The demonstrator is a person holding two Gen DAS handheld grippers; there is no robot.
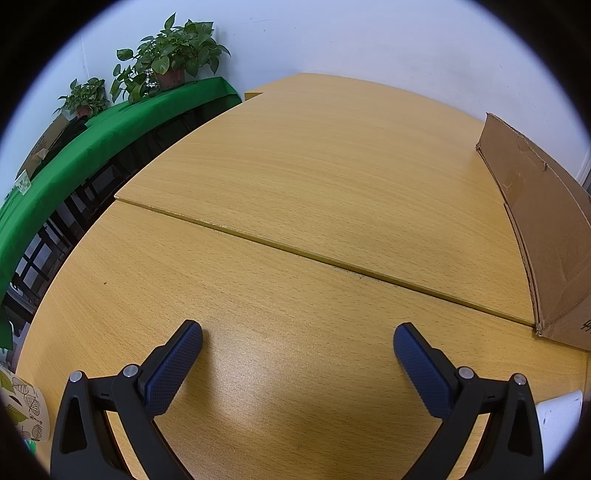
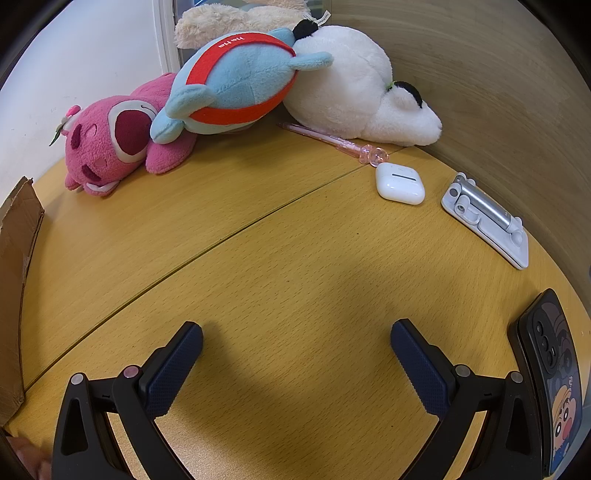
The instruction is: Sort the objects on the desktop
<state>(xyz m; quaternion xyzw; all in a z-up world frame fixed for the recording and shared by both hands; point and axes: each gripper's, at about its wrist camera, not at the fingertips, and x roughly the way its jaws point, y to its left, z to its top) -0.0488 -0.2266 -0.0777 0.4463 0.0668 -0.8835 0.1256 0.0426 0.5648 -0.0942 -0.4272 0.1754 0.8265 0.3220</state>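
Left gripper: jaws spread wide, nothing between them, over bare wooden desk near the seam where two tops meet. Cardboard box stands at the right of that view, cut off by the fisheye rim; its inside cannot be seen. A leaf-print paper cup sits at lower left, mostly cropped, and a white object at lower right is half hidden behind the gripper arm, identity unclear. Right gripper: jaws equally wide, holding nothing. Items to sort lie toward the far side of the desk: pink bear plush, blue and red plush leaning on it, white plush touching the blue one, and a cream plush behind, mostly hidden. Pink pen lies just in front of the white plush; white earbud case just beside its tip; folded phone stand near that. Phone, camera side up, at lower right, partly cropped.
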